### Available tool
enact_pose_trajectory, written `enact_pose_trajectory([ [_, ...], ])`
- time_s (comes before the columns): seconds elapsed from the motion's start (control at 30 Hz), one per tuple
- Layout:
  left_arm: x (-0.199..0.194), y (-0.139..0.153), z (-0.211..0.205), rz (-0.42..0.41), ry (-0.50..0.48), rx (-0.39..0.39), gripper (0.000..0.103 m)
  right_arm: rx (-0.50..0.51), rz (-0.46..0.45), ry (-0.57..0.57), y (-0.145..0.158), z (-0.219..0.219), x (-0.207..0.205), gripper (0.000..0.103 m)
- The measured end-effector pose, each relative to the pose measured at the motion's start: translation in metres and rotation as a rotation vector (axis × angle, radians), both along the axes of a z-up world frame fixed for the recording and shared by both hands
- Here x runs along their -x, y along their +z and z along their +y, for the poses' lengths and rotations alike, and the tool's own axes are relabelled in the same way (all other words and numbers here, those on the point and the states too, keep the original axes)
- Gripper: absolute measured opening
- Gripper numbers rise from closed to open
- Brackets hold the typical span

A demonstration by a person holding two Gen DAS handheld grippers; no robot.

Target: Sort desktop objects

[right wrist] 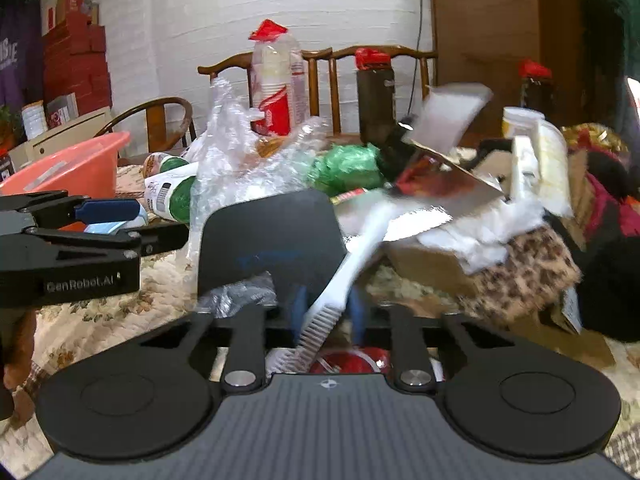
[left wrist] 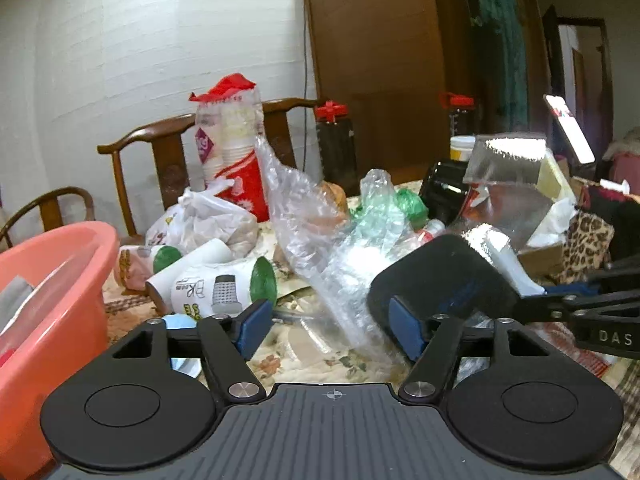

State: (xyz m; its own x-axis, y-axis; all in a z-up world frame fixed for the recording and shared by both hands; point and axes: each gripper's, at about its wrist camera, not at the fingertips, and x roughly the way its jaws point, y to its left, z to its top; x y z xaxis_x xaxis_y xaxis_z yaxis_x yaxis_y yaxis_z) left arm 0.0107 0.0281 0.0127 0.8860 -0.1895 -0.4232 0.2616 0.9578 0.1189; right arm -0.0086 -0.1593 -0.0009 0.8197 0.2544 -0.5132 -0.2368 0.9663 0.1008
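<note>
The white brush (right wrist: pixel 352 264) sits tilted between the right gripper (right wrist: pixel 328 312), whose jaws are pressed together on its handle just above the bristles. A black pad (right wrist: pixel 272 232) stands right behind it. The left gripper (left wrist: pixel 332 330) hangs with jaws spread, nothing between them but crumpled clear plastic (left wrist: pixel 332 248) on the bench (left wrist: pixel 280 364). A pink basin (left wrist: pixel 52 280) sits at the left edge.

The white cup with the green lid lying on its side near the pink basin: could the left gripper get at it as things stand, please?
Probably yes. The left gripper has its jaws open with nothing held, and the white cup lies just beyond its left finger with no clutter in front. The crumpled clear plastic sits to the cup's right, not across the path.
</note>
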Motion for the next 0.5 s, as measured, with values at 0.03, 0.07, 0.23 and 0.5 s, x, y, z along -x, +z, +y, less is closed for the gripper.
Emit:
enact_pose_trajectory([
  [0.03,0.0,0.001,-0.002,0.002,-0.004,0.007,0.08,0.007,0.0,-0.009,-0.001,-0.003,0.002,0.003],
  [0.07,-0.001,0.001,-0.004,0.005,-0.007,0.015,0.08,0.018,0.0,-0.018,-0.002,-0.006,0.004,0.003],
  [0.23,-0.002,-0.002,-0.02,0.015,-0.02,0.008,0.085,-0.048,0.007,-0.047,-0.005,-0.028,0.012,0.003],
  [0.5,-0.011,-0.013,-0.031,0.102,0.054,0.071,0.089,-0.04,-0.02,-0.086,-0.002,-0.036,0.012,0.003],
])
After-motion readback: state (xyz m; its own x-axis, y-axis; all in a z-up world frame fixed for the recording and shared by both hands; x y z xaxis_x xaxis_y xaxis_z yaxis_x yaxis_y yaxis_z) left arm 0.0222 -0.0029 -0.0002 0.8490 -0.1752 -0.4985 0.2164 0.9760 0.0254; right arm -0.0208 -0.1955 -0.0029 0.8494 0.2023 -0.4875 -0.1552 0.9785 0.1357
